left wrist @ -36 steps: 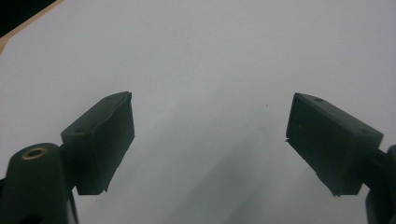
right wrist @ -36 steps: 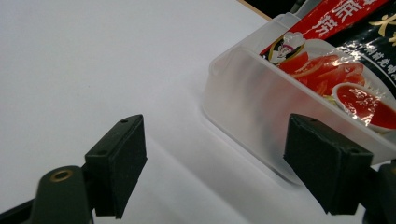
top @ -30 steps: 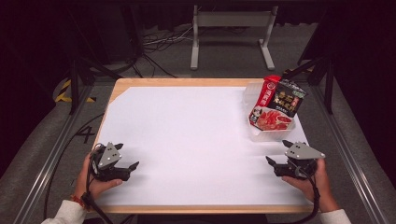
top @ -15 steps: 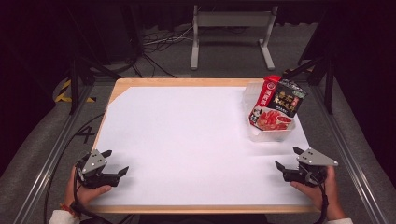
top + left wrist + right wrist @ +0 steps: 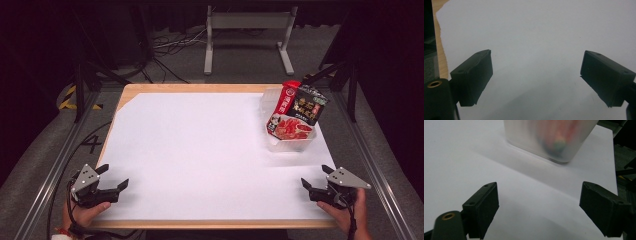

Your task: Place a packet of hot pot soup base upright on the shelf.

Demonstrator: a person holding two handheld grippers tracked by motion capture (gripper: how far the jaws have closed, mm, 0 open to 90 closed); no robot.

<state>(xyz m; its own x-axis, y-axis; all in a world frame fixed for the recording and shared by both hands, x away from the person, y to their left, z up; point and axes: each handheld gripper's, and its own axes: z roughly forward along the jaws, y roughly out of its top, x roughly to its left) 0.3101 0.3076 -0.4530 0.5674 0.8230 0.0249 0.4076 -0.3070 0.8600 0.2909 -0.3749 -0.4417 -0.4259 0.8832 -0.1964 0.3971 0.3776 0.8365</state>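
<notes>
The snack packet [image 5: 295, 112] is standing in a clear plastic container [image 5: 290, 142] at the far right part of the table [image 5: 200, 150]. Its long axis is going upward, and it is leaning toward the far right, with the top edge pointing away from the person.

The left gripper [image 5: 114, 180] is resting at the near left corner of the white sheet, well apart from the packet. In the left gripper view [image 5: 535, 72] its jaws are standing wide apart and nothing is lying between them.

The right gripper [image 5: 314, 181] is waiting near the container, on its near side. In the right gripper view [image 5: 539, 202] its jaws are also spread wide, holding nothing, and the container [image 5: 549, 140] is looking blurred ahead.

The packet is showing red and black printing with a picture of red food on the front.
</notes>
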